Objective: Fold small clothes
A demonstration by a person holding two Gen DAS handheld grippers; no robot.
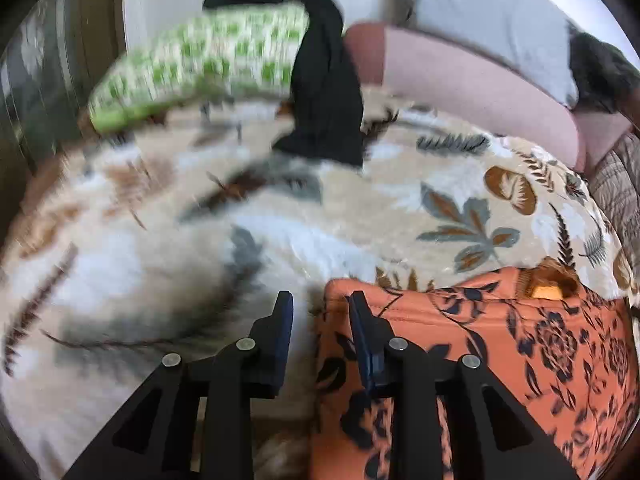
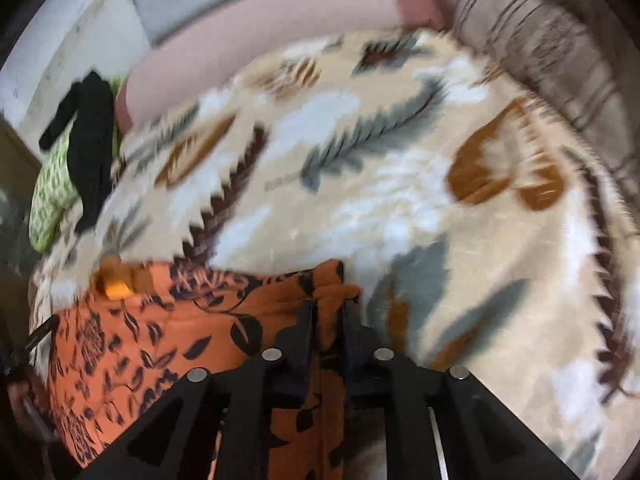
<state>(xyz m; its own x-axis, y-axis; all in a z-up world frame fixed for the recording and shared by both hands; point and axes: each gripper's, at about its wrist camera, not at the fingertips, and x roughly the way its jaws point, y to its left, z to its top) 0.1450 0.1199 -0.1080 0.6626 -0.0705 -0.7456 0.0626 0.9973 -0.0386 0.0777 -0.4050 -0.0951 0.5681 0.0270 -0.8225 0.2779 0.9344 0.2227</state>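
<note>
An orange garment with a dark flower print (image 1: 500, 340) lies flat on a leaf-patterned bedspread (image 1: 360, 220), at the lower right of the left wrist view. My left gripper (image 1: 320, 300) stands at the garment's left edge. Its jaws are apart: the right finger lies over the cloth, and bare bedspread shows beside the left pad. In the right wrist view the same garment (image 2: 160, 340) fills the lower left. My right gripper (image 2: 328, 306) is shut on its bunched right corner. A small yellow tag (image 2: 116, 290) shows at the garment's far edge.
A black garment (image 1: 324, 92) hangs over a green-and-white patterned cloth (image 1: 208, 56) at the far side of the bed. Behind lie a pink bolster (image 1: 460, 80) and a grey pillow (image 1: 480, 12). A brown striped blanket (image 2: 540, 40) borders the bedspread (image 2: 380, 200) on the right.
</note>
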